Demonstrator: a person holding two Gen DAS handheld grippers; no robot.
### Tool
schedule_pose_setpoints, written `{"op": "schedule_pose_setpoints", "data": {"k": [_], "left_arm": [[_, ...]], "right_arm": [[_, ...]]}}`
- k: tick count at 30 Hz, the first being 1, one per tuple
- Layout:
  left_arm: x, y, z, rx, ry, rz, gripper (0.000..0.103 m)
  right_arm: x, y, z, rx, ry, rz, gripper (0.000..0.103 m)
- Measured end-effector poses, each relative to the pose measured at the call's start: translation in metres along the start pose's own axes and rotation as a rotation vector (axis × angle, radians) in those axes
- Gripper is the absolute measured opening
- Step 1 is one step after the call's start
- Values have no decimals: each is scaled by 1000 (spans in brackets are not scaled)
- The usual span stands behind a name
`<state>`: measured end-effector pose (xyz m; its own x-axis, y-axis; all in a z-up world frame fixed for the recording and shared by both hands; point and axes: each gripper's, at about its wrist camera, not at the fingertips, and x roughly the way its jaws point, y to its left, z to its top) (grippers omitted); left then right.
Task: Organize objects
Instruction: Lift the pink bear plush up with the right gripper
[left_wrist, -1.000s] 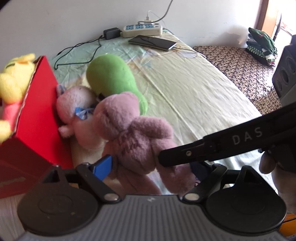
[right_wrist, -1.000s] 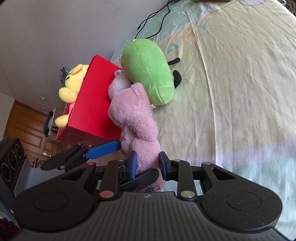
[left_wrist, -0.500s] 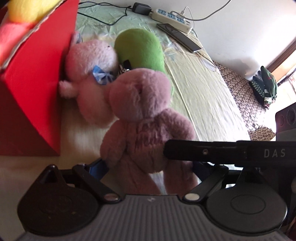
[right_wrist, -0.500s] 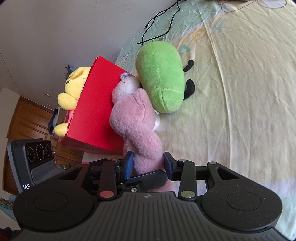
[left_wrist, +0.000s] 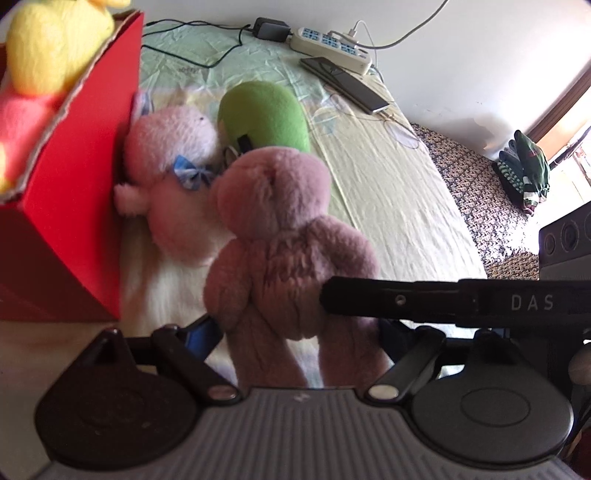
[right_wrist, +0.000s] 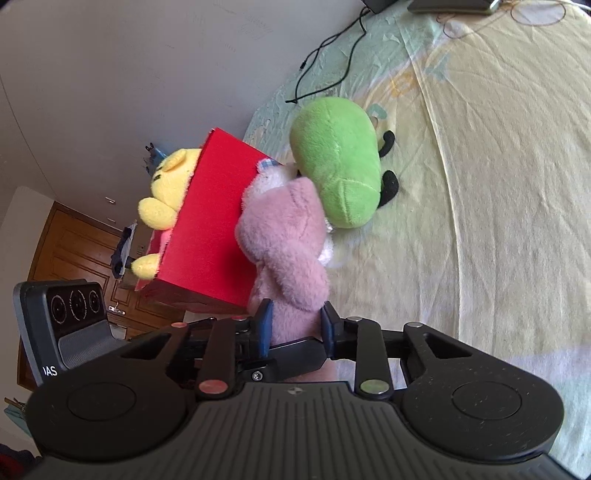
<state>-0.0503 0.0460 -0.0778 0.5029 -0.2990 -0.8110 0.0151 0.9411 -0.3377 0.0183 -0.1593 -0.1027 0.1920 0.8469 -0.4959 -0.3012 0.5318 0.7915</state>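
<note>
My right gripper (right_wrist: 293, 326) is clamped on the lower body of the mauve plush teddy bear (right_wrist: 286, 240), blue pads pressing both sides. My left gripper (left_wrist: 291, 332) has its blue fingers spread wide either side of the bear's legs (left_wrist: 280, 258), not pinching; I can't tell whether they touch the fur. The right gripper's black finger crosses that view at 3 o'clock, against the bear's hip. The bear is upright, above the pale yellow-green bedsheet (left_wrist: 388, 184). At 11 o'clock from it lies the light pink plush with a blue bow (left_wrist: 173, 177), pressed against the red cardboard box (left_wrist: 74, 192). The yellow plush toy (left_wrist: 51, 48) sits in the box. The green oval plush (left_wrist: 264, 114) is at 12 o'clock, touching the pink one. White power strip (left_wrist: 328, 44) and dark phone (left_wrist: 347, 85) sit near the bed's far edge.
</note>
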Motion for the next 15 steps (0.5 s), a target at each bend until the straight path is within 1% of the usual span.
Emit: {"op": "schedule_pose_setpoints", "data": {"k": [7,15], "left_arm": [[-27,-17,-3,48,-52,9,84],[-64,-27,-14,65,-136,37,82]], "right_arm": [[-20,21,-5,-50,-33,17,28],[-26,52,-9,-122,-56,48,28]]}}
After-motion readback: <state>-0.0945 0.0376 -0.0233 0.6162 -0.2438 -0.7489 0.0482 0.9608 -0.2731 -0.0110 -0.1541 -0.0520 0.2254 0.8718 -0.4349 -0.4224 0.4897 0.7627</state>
